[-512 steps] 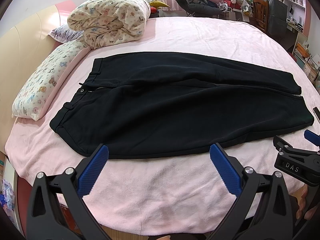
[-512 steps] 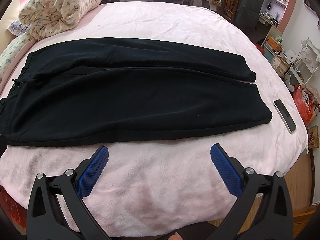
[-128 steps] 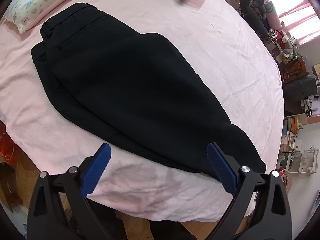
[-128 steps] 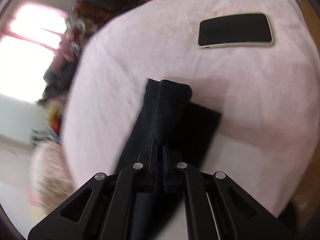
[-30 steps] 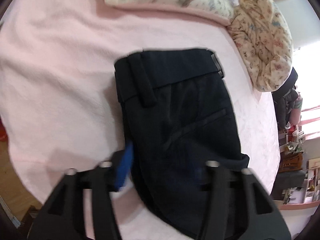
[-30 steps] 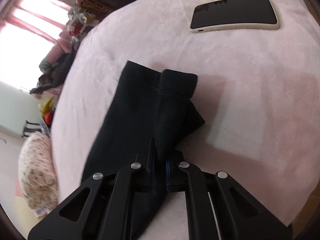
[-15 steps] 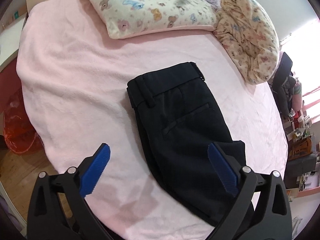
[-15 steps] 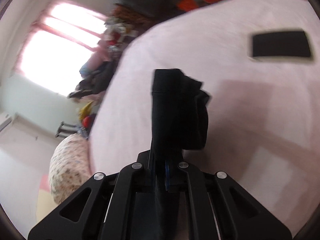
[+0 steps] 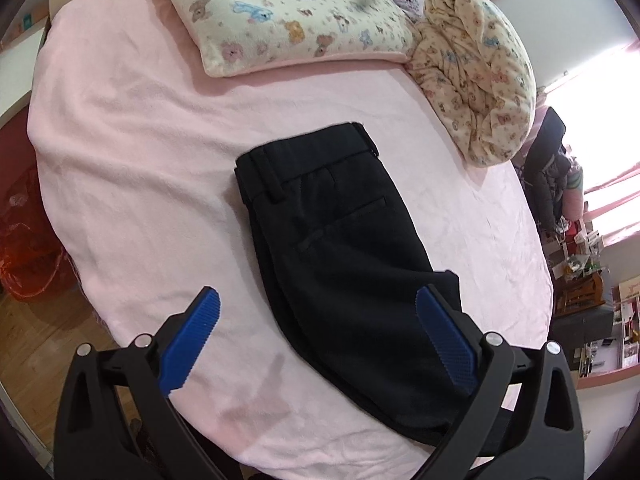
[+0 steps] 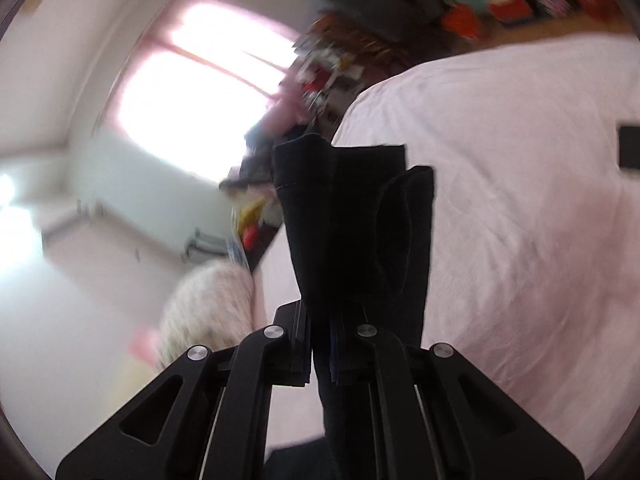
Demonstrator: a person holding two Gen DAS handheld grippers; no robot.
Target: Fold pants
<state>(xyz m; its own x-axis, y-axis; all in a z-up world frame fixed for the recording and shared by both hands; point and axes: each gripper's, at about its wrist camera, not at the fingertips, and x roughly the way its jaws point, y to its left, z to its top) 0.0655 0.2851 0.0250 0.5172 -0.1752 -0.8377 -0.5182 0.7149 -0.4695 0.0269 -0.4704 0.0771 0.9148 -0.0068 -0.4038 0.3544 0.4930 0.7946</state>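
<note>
The black pants (image 9: 340, 248) lie on the pink bed (image 9: 132, 152), folded lengthwise, waistband toward the pillow. My left gripper (image 9: 318, 312) is open and empty, hovering above the pants below the seat, one blue pad (image 9: 192, 336) over the sheet, the other over the fabric. My right gripper (image 10: 325, 352) is shut on the pants' leg cuffs (image 10: 352, 216) and holds them lifted above the bed; the fabric stands up from the jaws. The right wrist view is motion blurred.
A teddy-print pillow (image 9: 280, 16) and a rolled teddy-print quilt (image 9: 480, 80) lie at the head of the bed. A dark phone (image 10: 630, 146) lies on the sheet at the right. The bed edge and wooden floor (image 9: 36, 344) are at the left.
My right gripper has lifted the leg cuffs higher off the bed and swung toward the window. My left gripper has drawn back slightly from the waistband end and stays open.
</note>
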